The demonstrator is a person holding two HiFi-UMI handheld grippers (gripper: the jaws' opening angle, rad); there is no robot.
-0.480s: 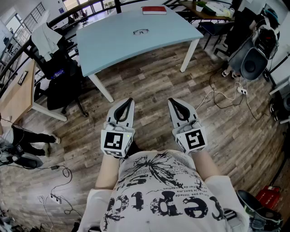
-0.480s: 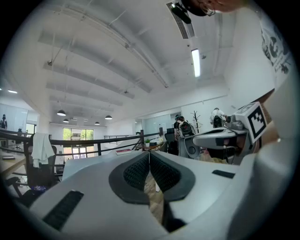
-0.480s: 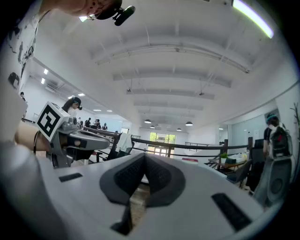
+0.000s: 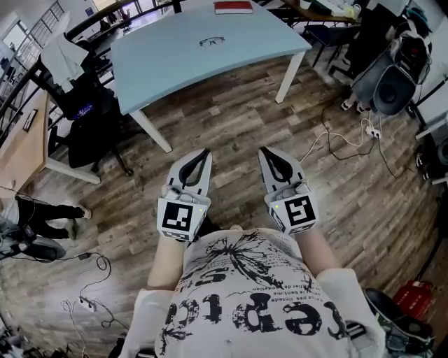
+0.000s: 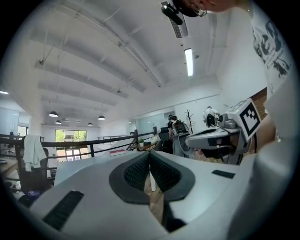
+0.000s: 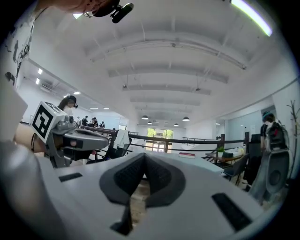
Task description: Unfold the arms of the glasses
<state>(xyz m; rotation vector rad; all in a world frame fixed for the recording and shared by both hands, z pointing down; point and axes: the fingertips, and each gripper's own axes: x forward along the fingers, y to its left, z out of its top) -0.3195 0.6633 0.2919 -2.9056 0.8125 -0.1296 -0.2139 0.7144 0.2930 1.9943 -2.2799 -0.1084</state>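
Left tool is sitting with its jaws together and nothing between the pads; the left gripper view is showing the two ribbed pads meeting in one seam. Right tool is doing the same: jaws together, nothing in them, confirmed in the right gripper view. Both are being held level and side by side, close in front of the person's printed T-shirt. They are hovering over the wood floor, well short of the near edge of the surface, tips pointing toward it.

Glasses are lying on the surface, around the middle of its width and toward its far side, well apart from both tools. They are showing too small to tell whether the arms are folded.

Red book is lying at the surface's far edge, just beyond the glasses and not touching them. Office chair is standing at the surface's left end with a white garment hanging over its back. Cables are trailing across the floor to the right of the surface's near right leg.
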